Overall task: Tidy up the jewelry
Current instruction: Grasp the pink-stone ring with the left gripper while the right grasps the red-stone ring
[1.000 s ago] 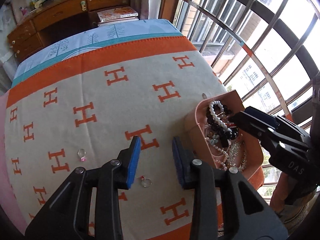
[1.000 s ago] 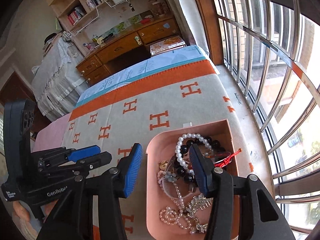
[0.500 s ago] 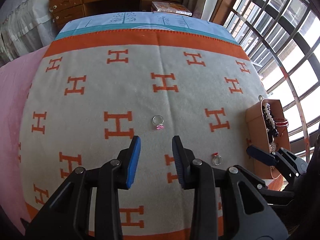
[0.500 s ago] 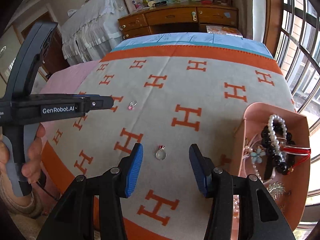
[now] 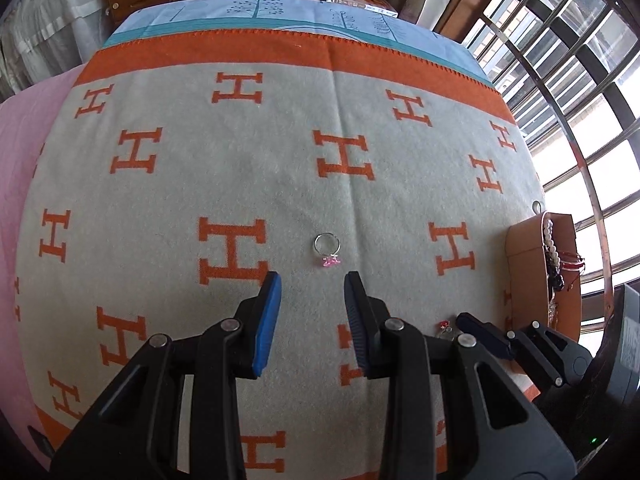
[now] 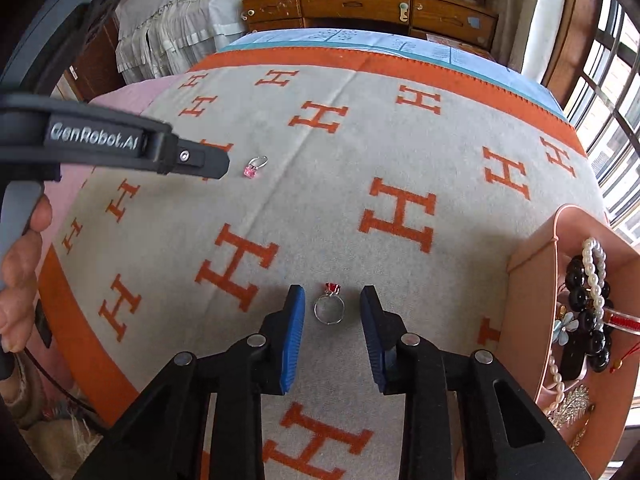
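orange-and-grey blanket (image 5: 280, 168) with h pattern spread over bed; far edge gives way to a blue sheet (image 5: 280, 12). near edge of blanket cut off under both gripper bodies.

hard to make out: red-stone ring (image 5: 445, 326) in left wrist view, mostly hidden behind left gripper's right finger, only stone and a sliver of band visible. right gripper seen there from the side only. pink tray (image 5: 524, 280) cut by frame edge, contents foreshortened to a thin strip.

left gripper (image 5: 312, 280): released, jaws apart, nothing between. pink-stone ring (image 5: 328, 250) lying flat on blanket just ahead of fingertips, not touching.

right gripper (image 6: 332, 296): released, jaws apart on either side of red-stone ring (image 6: 329, 307); ring flat on blanket between the blue pads (image 6: 292, 332), apart from both.

pink tray (image 6: 528, 280) at right, partly cut off. inside: pearl bracelet (image 6: 594, 268) over black bead bracelet (image 6: 584, 300), red bangle (image 6: 624, 320), pale blue flower piece (image 6: 564, 328), silver sparkly piece (image 6: 572, 404) at near end. items tangled, exact count unclear.

pink-stone ring (image 6: 254, 166) also seen in right wrist view, just beyond left gripper tip.
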Demonstrator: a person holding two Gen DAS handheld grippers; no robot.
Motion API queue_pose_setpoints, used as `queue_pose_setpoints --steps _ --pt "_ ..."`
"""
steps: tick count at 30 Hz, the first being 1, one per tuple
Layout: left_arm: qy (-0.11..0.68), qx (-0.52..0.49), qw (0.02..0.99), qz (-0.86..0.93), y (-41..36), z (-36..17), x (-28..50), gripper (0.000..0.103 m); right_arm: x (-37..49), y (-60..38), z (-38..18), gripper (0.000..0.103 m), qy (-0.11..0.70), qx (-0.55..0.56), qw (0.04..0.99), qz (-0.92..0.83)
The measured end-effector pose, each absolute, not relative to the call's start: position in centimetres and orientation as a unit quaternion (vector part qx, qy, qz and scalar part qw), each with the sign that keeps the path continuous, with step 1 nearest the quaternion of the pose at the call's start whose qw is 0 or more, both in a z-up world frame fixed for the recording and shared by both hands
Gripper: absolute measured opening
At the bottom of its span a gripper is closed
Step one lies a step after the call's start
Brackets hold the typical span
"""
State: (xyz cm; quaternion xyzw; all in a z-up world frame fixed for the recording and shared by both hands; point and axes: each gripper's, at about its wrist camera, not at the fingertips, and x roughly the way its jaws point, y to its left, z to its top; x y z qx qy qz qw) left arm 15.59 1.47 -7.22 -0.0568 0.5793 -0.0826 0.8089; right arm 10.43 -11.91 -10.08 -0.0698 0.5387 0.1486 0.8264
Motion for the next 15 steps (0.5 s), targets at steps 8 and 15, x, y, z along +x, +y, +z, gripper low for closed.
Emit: queue_pose_setpoints --steps 8,15 --pt "0.591 -0.032 0.804 -0.058 -0.2 -8.2 17.9 0.029 10.0 -11.6 -10.1 0.016 0.532 -0.093 0.829 0.147" --pt "0.598 -0.008 0.800 -0.050 -2.0 -8.9 19.1 0.029 9.5 -13.3 -9.5 0.016 0.537 -0.038 0.829 0.150"
